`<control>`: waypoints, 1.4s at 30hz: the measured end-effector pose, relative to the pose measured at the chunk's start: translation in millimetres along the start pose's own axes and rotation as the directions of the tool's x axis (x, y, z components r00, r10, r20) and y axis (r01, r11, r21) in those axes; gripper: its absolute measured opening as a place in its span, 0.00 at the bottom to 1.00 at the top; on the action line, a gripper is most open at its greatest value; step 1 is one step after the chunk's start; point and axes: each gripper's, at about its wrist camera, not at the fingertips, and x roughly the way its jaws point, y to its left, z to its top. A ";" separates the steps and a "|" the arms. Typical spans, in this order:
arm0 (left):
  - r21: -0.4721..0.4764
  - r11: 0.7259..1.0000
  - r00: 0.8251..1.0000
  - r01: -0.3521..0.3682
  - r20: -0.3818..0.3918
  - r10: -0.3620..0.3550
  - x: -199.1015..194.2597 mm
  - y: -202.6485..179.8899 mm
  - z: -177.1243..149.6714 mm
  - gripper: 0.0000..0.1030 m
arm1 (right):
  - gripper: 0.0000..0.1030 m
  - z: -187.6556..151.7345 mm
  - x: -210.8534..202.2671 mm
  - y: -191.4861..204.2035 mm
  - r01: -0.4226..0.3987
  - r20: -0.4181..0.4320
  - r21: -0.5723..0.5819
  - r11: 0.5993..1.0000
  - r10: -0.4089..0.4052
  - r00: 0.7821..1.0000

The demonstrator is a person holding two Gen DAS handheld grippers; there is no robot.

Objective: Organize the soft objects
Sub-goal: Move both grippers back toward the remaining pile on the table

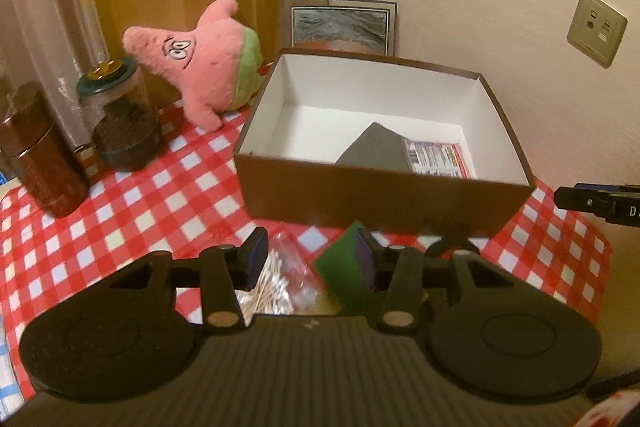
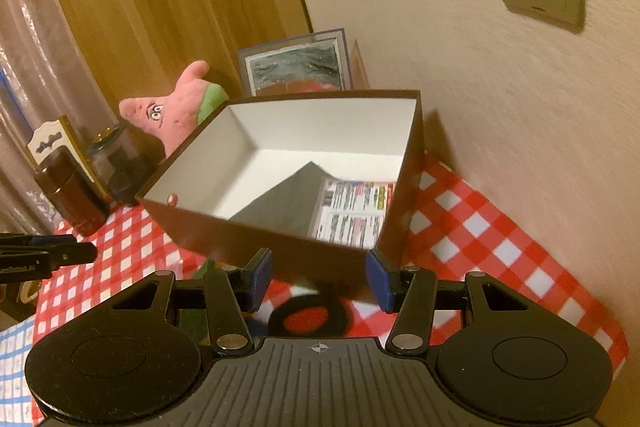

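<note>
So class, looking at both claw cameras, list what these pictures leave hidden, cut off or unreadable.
- Box floor: near part hidden by its front wall, left view.
- Grey item in the box: lower part hidden by the wall, right view.
- Printed sheet: text too small.
- Green card: partly behind the left claw.
- Black ring: blurred, right view.

The brown box (image 2: 280,247) hides the lower half of the pink plush (image 2: 172,115) in the right wrist view. The green sponge (image 1: 344,275) and the bag of cotton swabs (image 1: 276,283) are partly covered by the left claw (image 1: 312,259). The print on the packet (image 1: 438,157) inside the box is too small to read.
</note>
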 end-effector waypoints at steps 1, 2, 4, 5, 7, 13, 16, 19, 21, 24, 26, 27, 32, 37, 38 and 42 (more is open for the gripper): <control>-0.003 1.000 1.000 -0.002 -0.003 0.002 -3.7 1.3 -4.1 0.44 | 0.50 -3.2 -2.7 -0.6 0.002 -0.002 0.001 1.000 -0.002 1.000; -0.007 1.000 1.000 -0.005 -0.005 0.005 -7.0 2.5 -7.9 0.44 | 0.50 -6.6 -5.9 -0.7 0.005 -0.004 0.002 1.000 -0.005 1.000; -0.016 1.000 1.000 -0.013 -0.011 0.013 -13.7 5.4 -16.6 0.44 | 0.50 -13.6 -11.7 -0.5 0.004 -0.007 0.003 1.000 -0.004 1.000; -0.020 1.000 1.000 -0.017 -0.014 0.017 -17.0 6.8 -20.7 0.44 | 0.50 -16.6 -14.1 -0.1 0.005 -0.012 0.004 1.000 -0.005 1.000; -0.029 0.999 0.999 -0.027 -0.025 0.026 -22.5 9.9 -29.6 0.44 | 0.50 -21.9 -18.1 0.5 0.004 -0.019 0.006 1.000 -0.004 1.000; -0.056 0.997 0.997 -0.052 -0.057 0.049 -34.6 19.1 -54.9 0.44 | 0.50 -40.3 -27.2 3.3 -0.004 -0.046 0.006 1.000 0.004 0.999; -0.061 0.996 0.996 -0.063 -0.072 0.059 -40.2 22.0 -67.5 0.44 | 0.50 -50.0 -29.4 4.2 -0.009 -0.059 0.004 1.000 0.009 0.998; -0.062 0.995 0.994 -0.072 -0.084 0.067 -44.2 24.0 -78.2 0.45 | 0.50 -58.7 -31.1 5.8 -0.009 -0.070 -0.009 1.000 0.009 0.997; -0.069 0.995 0.993 -0.074 -0.093 0.068 -46.4 26.0 -84.5 0.46 | 0.50 -63.2 -31.7 6.7 -0.009 -0.078 -0.015 1.000 0.007 0.997; -0.077 0.994 0.992 -0.078 -0.103 0.070 -49.4 28.1 -91.7 0.47 | 0.50 -69.3 -31.3 7.7 -0.012 -0.090 -0.020 1.000 0.010 0.996; -0.080 0.994 0.992 -0.078 -0.109 0.069 -50.9 28.7 -96.5 0.47 | 0.50 -73.5 -30.8 8.2 -0.015 -0.099 -0.029 0.999 0.012 0.995; -0.080 0.994 0.991 -0.079 -0.112 0.070 -51.5 29.1 -98.9 0.47 | 0.50 -75.8 -30.8 8.5 -0.015 -0.102 -0.033 0.999 0.012 0.995; -0.080 0.993 0.988 -0.086 -0.136 0.075 -50.5 28.6 -112.4 0.48 | 0.50 -85.2 -28.1 5.8 -0.013 -0.122 -0.050 0.999 0.007 0.993; -0.084 0.992 0.983 -0.090 -0.165 0.075 -43.5 27.4 -124.5 0.48 | 0.50 -92.2 -23.8 2.8 -0.011 -0.136 -0.077 0.997 0.001 0.991; -0.083 0.992 0.983 -0.093 -0.169 0.078 -42.1 27.2 -126.4 0.48 | 0.50 -93.3 -22.8 1.8 -0.013 -0.137 -0.080 0.997 0.002 0.991; -0.077 0.992 0.980 -0.100 -0.178 0.085 -35.3 25.5 -133.6 0.49 | 0.50 -95.6 -18.0 -1.7 -0.017 -0.138 -0.096 0.995 0.004 0.990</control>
